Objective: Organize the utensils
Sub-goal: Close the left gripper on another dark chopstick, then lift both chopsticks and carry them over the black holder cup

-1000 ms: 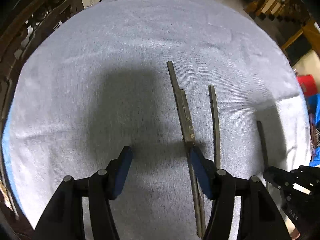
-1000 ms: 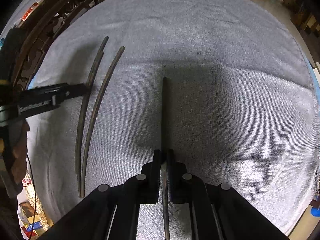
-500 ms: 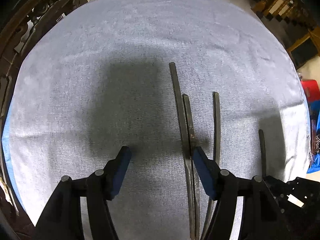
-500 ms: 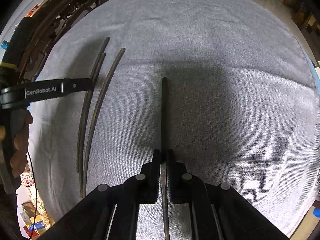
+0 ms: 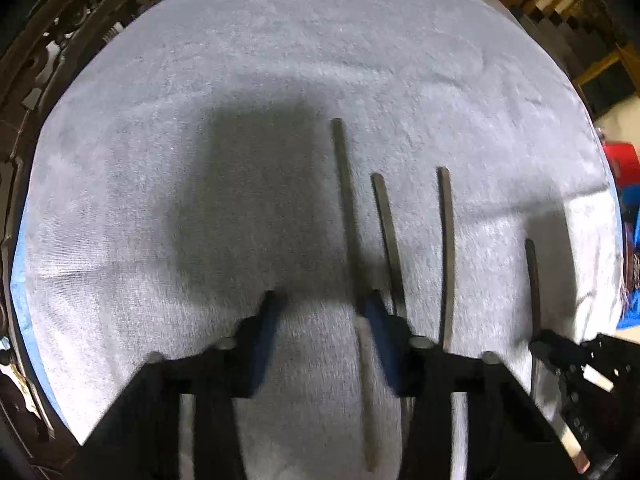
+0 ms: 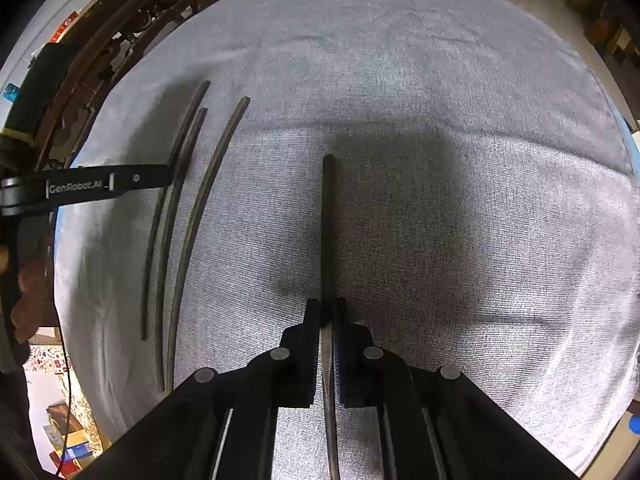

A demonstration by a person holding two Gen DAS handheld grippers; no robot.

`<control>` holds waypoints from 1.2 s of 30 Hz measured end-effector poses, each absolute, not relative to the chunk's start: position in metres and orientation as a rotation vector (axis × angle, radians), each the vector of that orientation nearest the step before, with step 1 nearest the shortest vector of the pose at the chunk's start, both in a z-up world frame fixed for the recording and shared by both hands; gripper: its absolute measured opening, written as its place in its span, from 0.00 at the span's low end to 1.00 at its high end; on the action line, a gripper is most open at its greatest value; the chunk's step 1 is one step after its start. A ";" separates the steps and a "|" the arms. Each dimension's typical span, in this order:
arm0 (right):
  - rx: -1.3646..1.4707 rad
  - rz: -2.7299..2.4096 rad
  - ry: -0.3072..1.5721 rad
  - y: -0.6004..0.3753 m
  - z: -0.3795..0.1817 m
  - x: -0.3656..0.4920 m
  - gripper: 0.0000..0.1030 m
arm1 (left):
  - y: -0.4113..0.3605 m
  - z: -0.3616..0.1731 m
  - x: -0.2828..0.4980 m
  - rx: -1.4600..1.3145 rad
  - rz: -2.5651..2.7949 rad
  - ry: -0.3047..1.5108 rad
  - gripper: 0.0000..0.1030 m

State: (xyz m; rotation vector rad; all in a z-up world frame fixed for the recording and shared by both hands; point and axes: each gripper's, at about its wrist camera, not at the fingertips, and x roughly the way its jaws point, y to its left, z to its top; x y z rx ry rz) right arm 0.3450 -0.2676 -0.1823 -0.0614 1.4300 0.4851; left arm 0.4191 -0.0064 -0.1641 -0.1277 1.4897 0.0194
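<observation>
four dark chopsticks are in play on the grey cloth (image 6: 460,80). three (image 6: 188,220) lie side by side near the cloth's left edge, roughly parallel, two of them close together and the third just apart; their ends are not lined up. the left gripper (image 5: 320,304) sits over that group with its jaws apart, holding nothing, one pad (image 5: 376,320) just beside a stick. the right gripper (image 6: 329,312) is closed on the fourth stick (image 6: 328,220), well apart from the rest. judging by this, gathering is partly done: the fourth must join, then the ends need evening.
</observation>
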 end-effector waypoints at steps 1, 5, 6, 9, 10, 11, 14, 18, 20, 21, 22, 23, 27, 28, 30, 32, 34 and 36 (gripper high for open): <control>-0.064 0.486 1.433 -0.267 -0.182 0.346 0.08 | -0.007 -0.164 0.420 -0.125 0.009 1.503 0.30; -0.084 0.489 1.455 -0.263 -0.183 0.350 0.08 | -0.005 -0.168 0.423 -0.148 -0.017 1.555 0.23; -0.097 0.490 1.464 -0.261 -0.183 0.351 0.08 | -0.002 -0.168 0.421 -0.125 -0.001 1.557 0.11; -0.138 0.490 1.483 -0.255 -0.182 0.354 0.08 | 0.000 -0.173 0.430 -0.112 0.007 1.589 0.08; -0.146 0.490 1.487 -0.254 -0.182 0.355 0.08 | 0.003 -0.173 0.431 -0.117 0.001 1.600 0.08; -0.155 0.491 1.492 -0.253 -0.182 0.355 0.08 | 0.003 -0.173 0.432 -0.114 -0.009 1.614 0.08; -0.177 0.496 1.511 -0.249 -0.181 0.357 0.08 | 0.012 -0.184 0.433 -0.081 -0.045 1.657 0.08; -0.224 0.494 1.549 -0.237 -0.180 0.361 0.08 | 0.012 -0.189 0.435 -0.105 -0.040 1.701 0.08; -0.235 0.494 1.569 -0.231 -0.180 0.366 0.08 | 0.015 -0.190 0.445 -0.117 -0.036 1.715 0.11; -0.236 0.492 1.578 -0.230 -0.180 0.368 0.08 | 0.019 -0.189 0.452 -0.127 -0.027 1.711 0.17; -0.241 0.491 1.580 -0.229 -0.180 0.370 0.08 | 0.020 -0.189 0.456 -0.128 -0.016 1.702 0.19; -0.249 0.488 1.579 -0.228 -0.181 0.372 0.08 | 0.019 -0.187 0.460 -0.126 -0.014 1.700 0.19; -0.248 0.474 1.575 -0.225 -0.180 0.378 0.11 | 0.012 -0.182 0.471 -0.113 -0.004 1.680 0.20; -0.249 0.471 1.575 -0.224 -0.181 0.380 0.10 | 0.009 -0.181 0.471 -0.100 -0.004 1.674 0.20; -0.264 0.466 1.577 -0.220 -0.181 0.382 0.10 | -0.001 -0.179 0.466 -0.071 -0.004 1.670 0.18; -0.280 0.463 1.583 -0.219 -0.181 0.385 0.10 | -0.006 -0.178 0.464 -0.047 -0.004 1.663 0.06; -0.292 0.455 1.586 -0.216 -0.181 0.387 0.09 | -0.009 -0.177 0.460 -0.061 -0.021 1.658 0.05; -0.300 0.454 1.569 -0.215 -0.179 0.384 0.07 | -0.006 -0.175 0.456 -0.065 -0.035 1.645 0.05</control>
